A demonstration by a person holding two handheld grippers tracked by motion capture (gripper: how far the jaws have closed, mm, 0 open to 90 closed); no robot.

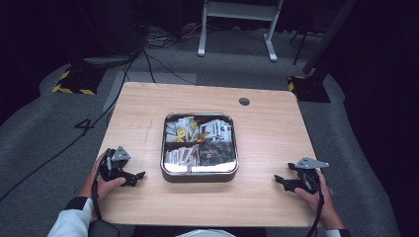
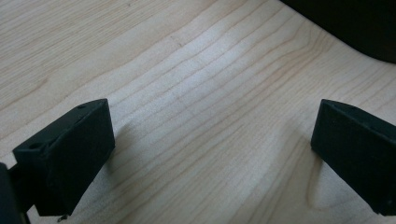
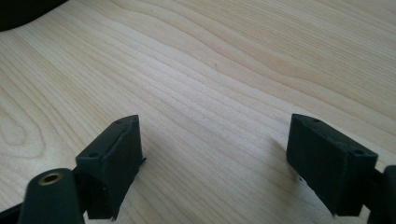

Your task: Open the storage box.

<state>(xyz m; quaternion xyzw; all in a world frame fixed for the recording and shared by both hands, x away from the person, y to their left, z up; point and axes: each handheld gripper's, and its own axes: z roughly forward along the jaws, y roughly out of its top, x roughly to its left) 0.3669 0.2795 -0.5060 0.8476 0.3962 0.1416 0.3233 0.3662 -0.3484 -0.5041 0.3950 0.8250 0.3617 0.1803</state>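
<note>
A square metal tray (image 1: pixel 199 173) sits in the middle of the wooden table (image 1: pixel 267 133), split into compartments that hold several small packets. My left gripper (image 1: pixel 137 177) rests on the table left of the tray, held by a hand, pointing toward the tray. In the left gripper view my left gripper (image 2: pixel 212 149) stands open, with bare wood between the jaws. My right gripper (image 1: pixel 279 181) lies on the table right of the tray, pointing left. The right gripper view shows my right gripper (image 3: pixel 215 158) open over bare wood with nothing between the jaws.
The table has a round cable hole (image 1: pixel 244 101) at the back right. Beyond the table lie grey carpet, cables (image 1: pixel 148 59) and a white stand frame (image 1: pixel 237 24). Bare wood surrounds the tray on all sides.
</note>
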